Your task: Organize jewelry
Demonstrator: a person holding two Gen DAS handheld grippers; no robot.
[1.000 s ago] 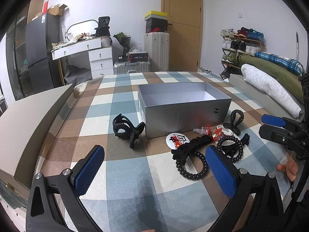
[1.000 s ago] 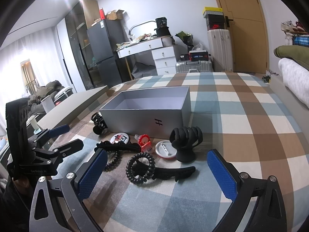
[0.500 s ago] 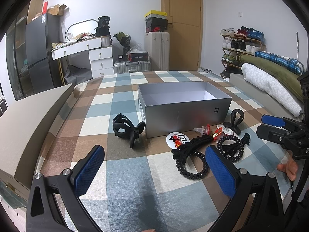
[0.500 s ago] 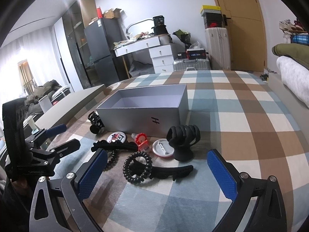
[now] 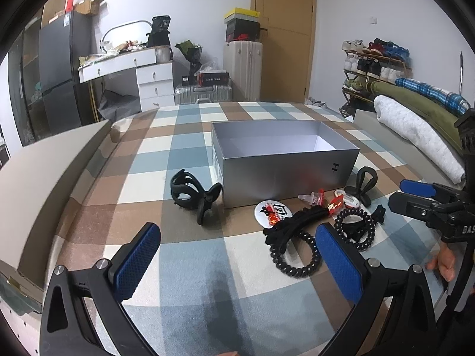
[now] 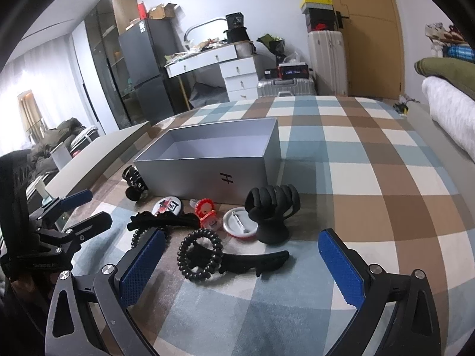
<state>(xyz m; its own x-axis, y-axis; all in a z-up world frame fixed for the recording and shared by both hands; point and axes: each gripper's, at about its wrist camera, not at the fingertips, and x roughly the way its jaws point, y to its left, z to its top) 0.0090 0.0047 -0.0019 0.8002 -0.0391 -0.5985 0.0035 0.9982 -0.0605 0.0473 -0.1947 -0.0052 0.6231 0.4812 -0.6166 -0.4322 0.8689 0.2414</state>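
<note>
An empty silver box [image 5: 282, 160] [image 6: 207, 163] stands open on the checked bedspread. In front of it lie a black claw clip [image 5: 193, 192] [image 6: 135, 182], a round badge [image 5: 273, 210] [image 6: 166, 206], red clips [image 5: 319, 197] [image 6: 206, 212], a white badge [image 6: 240, 228], black spiral hair ties [image 5: 297, 255] [image 6: 200, 255], long black clips [image 6: 252, 262] and a big black claw clip [image 6: 271, 210] [image 5: 363, 184]. My left gripper [image 5: 237, 264] is open, low over the spread before the pile. My right gripper [image 6: 240, 264] is open too, with a spiral tie and long clip just beyond its fingers.
A grey board [image 5: 44, 184] borders the bed on the left. Rolled blankets [image 5: 415, 127] lie along the right edge. A desk [image 5: 127, 68], suitcases [image 5: 243, 68], a door and a shoe rack stand beyond the bed. A hand [image 5: 445, 262] holds the right gripper.
The right gripper has edged forward and lower toward the pile, so the clips and ties look larger in its view. The left gripper has hardly moved.
</note>
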